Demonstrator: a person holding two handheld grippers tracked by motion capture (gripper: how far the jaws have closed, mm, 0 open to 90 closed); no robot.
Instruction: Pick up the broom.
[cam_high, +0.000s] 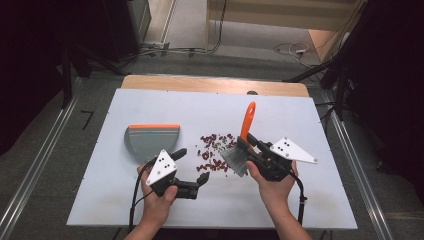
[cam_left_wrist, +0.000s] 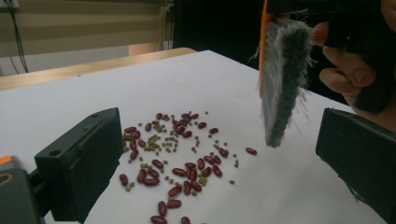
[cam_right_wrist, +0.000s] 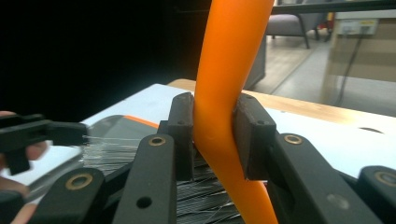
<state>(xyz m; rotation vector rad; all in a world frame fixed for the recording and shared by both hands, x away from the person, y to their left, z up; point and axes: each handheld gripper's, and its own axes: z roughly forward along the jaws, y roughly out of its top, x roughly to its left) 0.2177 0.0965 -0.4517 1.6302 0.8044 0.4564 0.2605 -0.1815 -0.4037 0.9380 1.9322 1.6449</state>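
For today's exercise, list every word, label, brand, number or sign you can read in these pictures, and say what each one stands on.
There are none to quote.
Dustpan: plain grey with an orange edge, no lettering.
Brush: plain orange handle, no brand visible.
White table: unmarked.
Wall fitting in the right gripper view: any marking is too blurred to read.

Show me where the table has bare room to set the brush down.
Bare: the table right of the right gripper, and the far strip behind the dustpan. Crowded: the middle, where the beans lie scattered between the brush and the left gripper.
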